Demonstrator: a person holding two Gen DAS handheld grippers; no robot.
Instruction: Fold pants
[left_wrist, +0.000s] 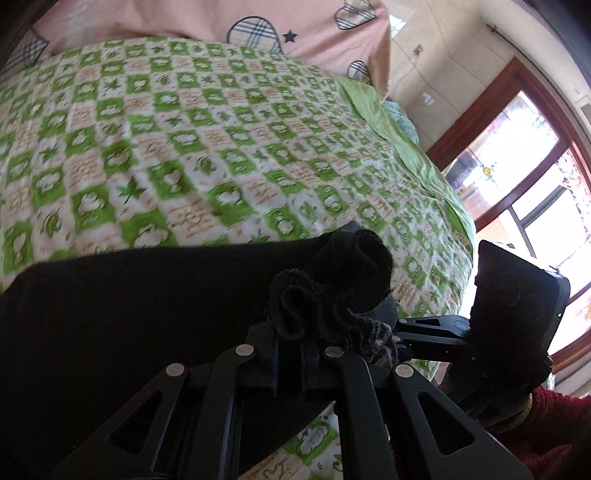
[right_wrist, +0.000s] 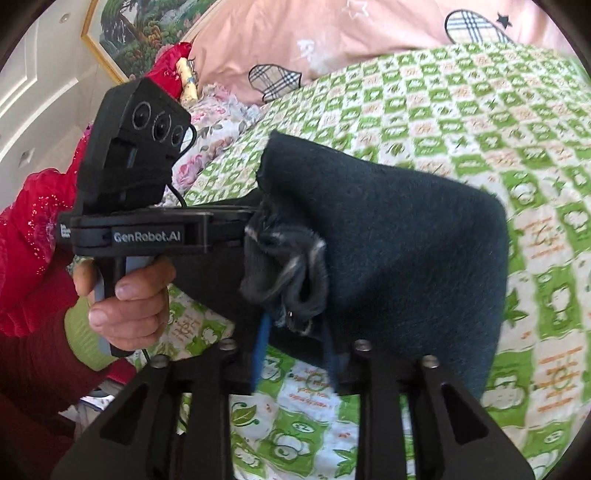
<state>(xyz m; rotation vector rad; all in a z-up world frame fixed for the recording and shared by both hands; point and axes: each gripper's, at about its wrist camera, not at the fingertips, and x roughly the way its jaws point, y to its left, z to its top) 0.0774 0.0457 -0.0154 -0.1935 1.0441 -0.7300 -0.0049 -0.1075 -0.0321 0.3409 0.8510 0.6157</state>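
Partly bunched pants (right_wrist: 388, 236), fingers (right_wrist: 258, 350) buried.

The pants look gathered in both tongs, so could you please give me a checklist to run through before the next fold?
1. Left tongs shut on the pants: ok.
2. Right tongs shut on bunched fabric: ok.
3. Pants lifted off the quilt at the held end: ok.
4. Far part of the pants flat on the quilt: ok in the left view.
5. Both grips on matching corners: cannot tell.
6. Room on the quilt ahead for the fold: ok.
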